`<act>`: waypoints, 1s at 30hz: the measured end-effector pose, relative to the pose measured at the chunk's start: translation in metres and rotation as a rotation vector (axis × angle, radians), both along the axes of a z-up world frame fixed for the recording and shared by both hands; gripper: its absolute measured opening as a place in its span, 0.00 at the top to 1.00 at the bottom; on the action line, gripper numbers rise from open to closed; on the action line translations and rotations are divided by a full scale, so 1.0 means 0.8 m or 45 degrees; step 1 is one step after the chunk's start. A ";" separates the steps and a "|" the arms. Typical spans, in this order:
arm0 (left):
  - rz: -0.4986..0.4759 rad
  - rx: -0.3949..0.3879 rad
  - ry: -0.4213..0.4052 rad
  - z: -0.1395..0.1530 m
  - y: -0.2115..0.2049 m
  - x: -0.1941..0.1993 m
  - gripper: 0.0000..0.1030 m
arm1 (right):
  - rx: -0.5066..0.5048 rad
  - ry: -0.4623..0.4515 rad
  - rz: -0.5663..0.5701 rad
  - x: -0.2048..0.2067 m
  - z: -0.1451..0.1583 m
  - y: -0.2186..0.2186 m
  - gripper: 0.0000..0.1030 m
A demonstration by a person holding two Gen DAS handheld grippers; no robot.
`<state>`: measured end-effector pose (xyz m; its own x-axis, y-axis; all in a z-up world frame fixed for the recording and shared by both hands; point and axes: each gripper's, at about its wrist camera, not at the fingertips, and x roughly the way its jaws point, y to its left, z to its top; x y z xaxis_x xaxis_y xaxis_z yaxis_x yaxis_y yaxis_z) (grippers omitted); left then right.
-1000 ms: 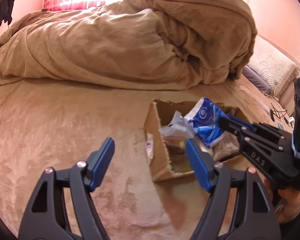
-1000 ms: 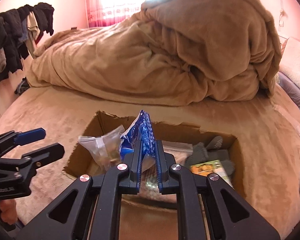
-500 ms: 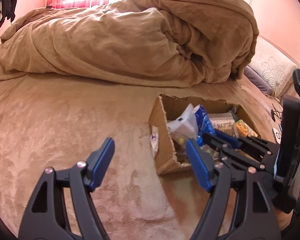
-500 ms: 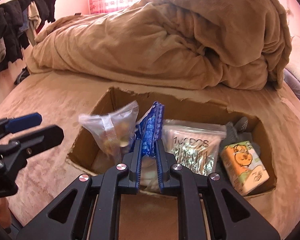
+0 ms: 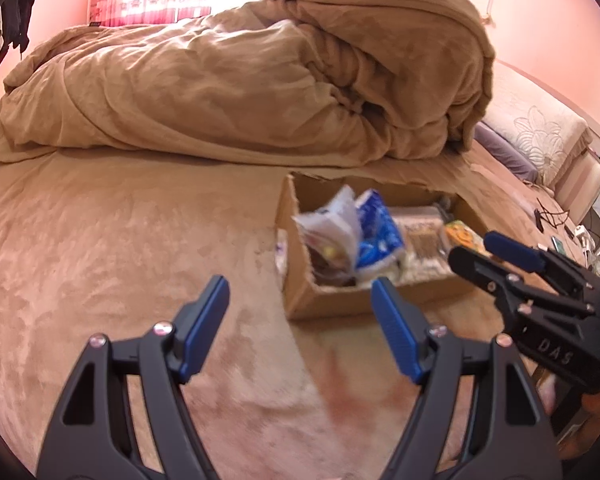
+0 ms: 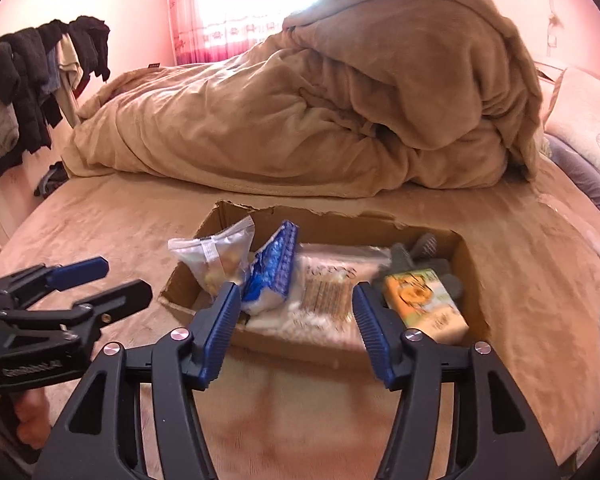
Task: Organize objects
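Blue crinkled packet (image 6: 274, 270) stands upright in the cardboard box (image 6: 332, 224); both grippers' fingers (image 6: 220, 330) spread apart, empty.

Inside the one cardboard box (image 6: 466, 264) sit one clear snack bag (image 6: 216, 256), one blue packet (image 6: 274, 268), one swab pack (image 6: 328, 284), one orange carton (image 6: 424, 300) and grey socks (image 6: 424, 250), number unclear.

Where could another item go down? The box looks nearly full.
Bare bedspread lies left of the cardboard box, up to the duvet. Inside, the blue packet and orange packet crowd it.
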<state>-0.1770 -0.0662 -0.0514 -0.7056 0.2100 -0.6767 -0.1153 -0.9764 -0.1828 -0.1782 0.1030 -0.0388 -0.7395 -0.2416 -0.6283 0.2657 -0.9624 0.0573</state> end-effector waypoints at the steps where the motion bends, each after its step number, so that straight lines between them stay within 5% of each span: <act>1: 0.004 -0.009 0.011 0.001 0.004 0.007 0.27 | -0.007 -0.002 -0.001 0.006 0.002 0.005 0.40; 10: 0.053 0.006 -0.001 0.008 0.044 0.085 0.27 | -0.030 -0.003 0.004 0.066 0.031 0.047 0.38; 16: 0.105 -0.027 0.041 0.041 0.059 0.142 0.16 | -0.023 -0.004 0.029 0.117 0.050 0.066 0.37; 30: 0.095 -0.014 0.152 0.112 0.084 0.256 0.10 | -0.074 0.047 -0.003 0.212 0.082 0.111 0.37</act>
<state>0.0277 0.0009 0.0385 -0.7944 0.1470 -0.5893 -0.0625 -0.9849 -0.1613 -0.0084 0.1921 0.0266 -0.7624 -0.2755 -0.5856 0.2667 -0.9582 0.1035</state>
